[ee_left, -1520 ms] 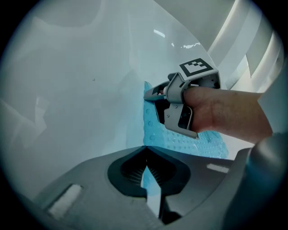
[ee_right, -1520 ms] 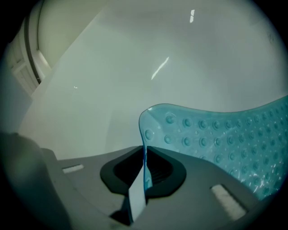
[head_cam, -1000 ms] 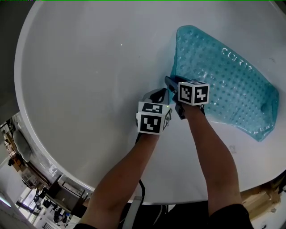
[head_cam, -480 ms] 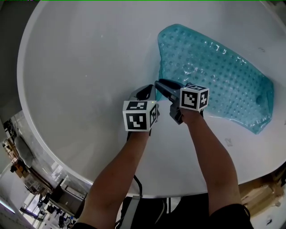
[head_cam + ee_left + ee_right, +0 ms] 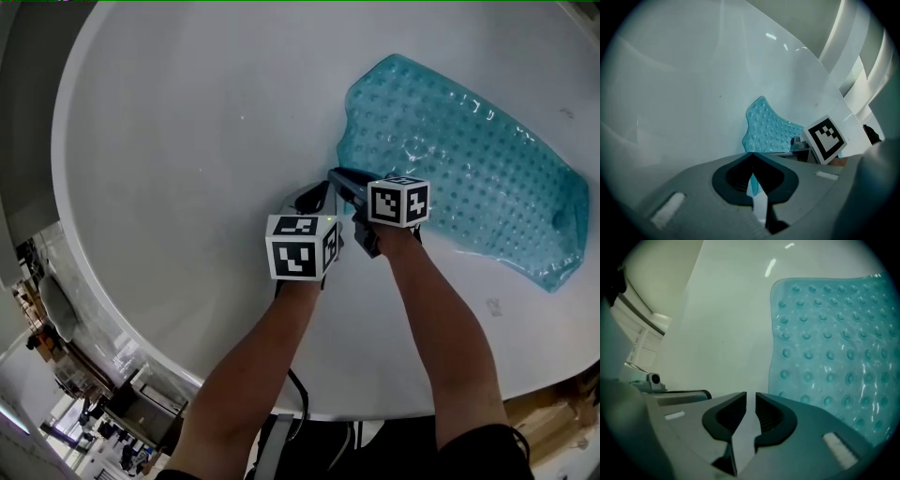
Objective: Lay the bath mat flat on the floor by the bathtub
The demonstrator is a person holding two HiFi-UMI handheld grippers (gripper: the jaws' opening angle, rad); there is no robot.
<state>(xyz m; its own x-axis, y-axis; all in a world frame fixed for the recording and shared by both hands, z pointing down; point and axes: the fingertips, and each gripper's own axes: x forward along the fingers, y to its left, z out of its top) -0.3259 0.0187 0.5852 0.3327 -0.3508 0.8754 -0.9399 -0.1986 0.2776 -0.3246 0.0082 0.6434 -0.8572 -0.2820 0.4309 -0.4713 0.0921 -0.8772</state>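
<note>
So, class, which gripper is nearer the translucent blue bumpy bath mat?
Right. The right gripper, fingers just closing, empty, is at the mat's edge; the left gripper is farther left.

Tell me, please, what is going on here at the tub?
A person reaches into a white bathtub with a gripper in each hand. The teal bath mat lies inside the tub, not yet on the floor. The right gripper is by the mat's edge; its jaws have just been closing, a narrow gap left and nothing between them. The left gripper is shut and empty.
</note>
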